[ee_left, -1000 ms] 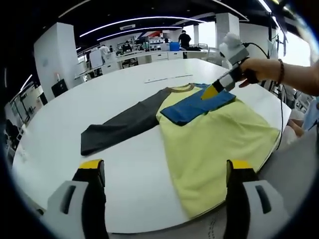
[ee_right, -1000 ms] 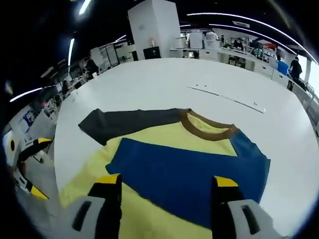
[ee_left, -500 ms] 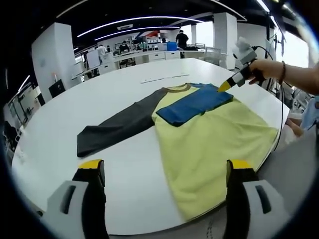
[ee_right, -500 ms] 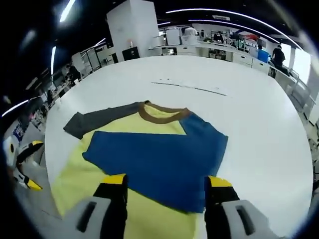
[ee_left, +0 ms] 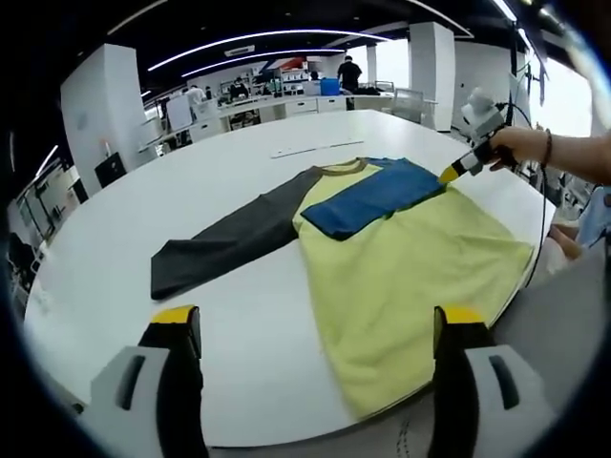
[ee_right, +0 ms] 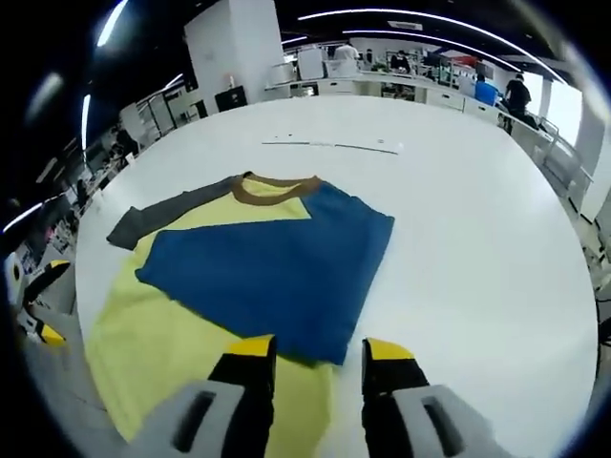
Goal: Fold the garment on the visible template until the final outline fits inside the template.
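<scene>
Nearest in the left gripper view, the left gripper [ee_left: 315, 329] hangs over the near edge of the white tabletop [ee_left: 239, 315], its jaws spread wide with nothing between them. Just beyond lies the garment [ee_left: 401, 277], a yellow shirt spread flat, its hem toward the near edge. A blue sleeve [ee_left: 372, 196] is folded across the chest; the dark grey sleeve [ee_left: 224, 239] stretches straight out to the side, flat on the tabletop. A brown collar [ee_left: 346, 168] marks the far end.

At the blue sleeve's outer edge, the right gripper [ee_left: 449, 175] is held by a hand [ee_left: 520, 145]. In the right gripper view its jaws [ee_right: 315, 348] stand narrowly parted above the edge of the blue sleeve, gripping nothing that can be seen.

Farther on, a thin pale line [ee_right: 329, 146] lies on the tabletop. Beyond are desks and standing people [ee_left: 351, 72].
</scene>
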Demonstrator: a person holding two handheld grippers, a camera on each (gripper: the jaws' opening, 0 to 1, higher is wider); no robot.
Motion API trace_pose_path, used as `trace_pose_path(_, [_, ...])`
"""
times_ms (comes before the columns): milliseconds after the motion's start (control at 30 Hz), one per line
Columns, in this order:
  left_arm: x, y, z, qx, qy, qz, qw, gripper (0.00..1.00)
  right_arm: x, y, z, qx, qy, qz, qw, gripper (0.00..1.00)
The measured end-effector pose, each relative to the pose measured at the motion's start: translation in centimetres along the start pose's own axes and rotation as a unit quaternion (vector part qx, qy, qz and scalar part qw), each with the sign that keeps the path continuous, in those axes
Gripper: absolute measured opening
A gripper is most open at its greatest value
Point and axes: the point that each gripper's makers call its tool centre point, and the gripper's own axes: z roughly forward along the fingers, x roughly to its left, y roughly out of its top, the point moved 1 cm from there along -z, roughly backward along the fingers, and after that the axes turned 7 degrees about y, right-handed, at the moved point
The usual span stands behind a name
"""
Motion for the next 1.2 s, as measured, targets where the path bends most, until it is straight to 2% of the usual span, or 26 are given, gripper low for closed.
trace_pose_path(133, [0.0,0.0,-0.1,0.001,0.0,0.002,1.0,0.98,-0.3,-0.4,-0.1,-0.003,-0.007,0.006,1.0,0.22])
trace_pose_path(267, [0.1,-0.1,-0.2,0.003,0.001,0.003,1.0,0.98,-0.5,-0.7,0.0,-0.002,-0.013,0.01,0.9999,0.19])
trace_pose_path(433, [0.4,-0.2,-0.2,0.005,0.007,0.002,1.0,0.98,-0.7,-1.5,0.4,0.007,-0.019,0.014,0.9997,0.06])
trace_pose_path(633, [0.6,-0.4,-0.3,0.009,0.01,0.003,0.9999,0.97,-0.6,-1.7,0.4,0.002,-0.015,0.022,0.9996,0.0])
trace_pose_path(900, [0.7,-0.5,-0.3,0.012,0.013,0.001,0.9998,0.97,-0.7,-1.8,0.3,0.001,-0.009,0.024,0.9997,0.0])
trace_pose_path(1200, [1.1,-0.7,-0.2,0.016,0.017,-0.002,0.9997,0.97,-2.3,-2.2,-0.5,0.01,-0.012,0.019,0.9997,0.0])
